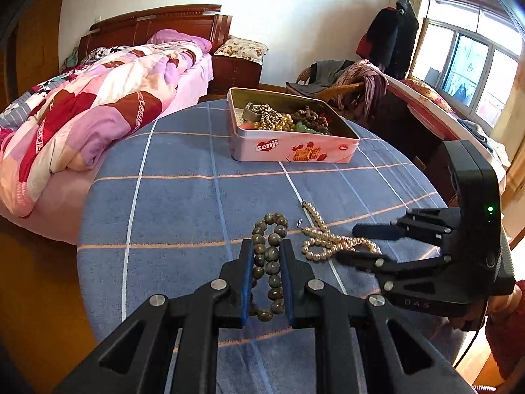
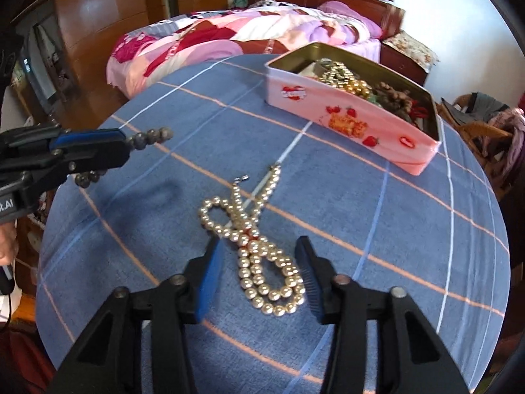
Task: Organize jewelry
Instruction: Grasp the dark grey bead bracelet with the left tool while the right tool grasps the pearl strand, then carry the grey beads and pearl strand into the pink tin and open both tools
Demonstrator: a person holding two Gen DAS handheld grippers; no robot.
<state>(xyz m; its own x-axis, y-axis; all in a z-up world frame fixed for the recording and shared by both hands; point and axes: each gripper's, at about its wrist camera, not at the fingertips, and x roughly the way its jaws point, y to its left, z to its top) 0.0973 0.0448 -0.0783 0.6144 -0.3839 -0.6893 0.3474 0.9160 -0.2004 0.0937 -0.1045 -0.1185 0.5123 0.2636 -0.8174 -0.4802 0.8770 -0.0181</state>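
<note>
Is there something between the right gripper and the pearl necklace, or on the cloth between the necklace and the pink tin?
Nothing visible. The right gripper has its jaws on either side of the pearl necklace, not yet pressing. The blue cloth towards the pink tin lies bare. The left gripper, holding the grey bead bracelet, stays aside.

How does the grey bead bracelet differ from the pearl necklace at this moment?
The grey bead bracelet has large, dull grey-brown beads; the pearl necklace has smaller, shiny cream beads. The bracelet is clamped in the left tongs and hangs above the cloth; the necklace lies on the blue checked cloth, between the right tongs' pads, not pressed. Both are outside the pink tin.
</note>
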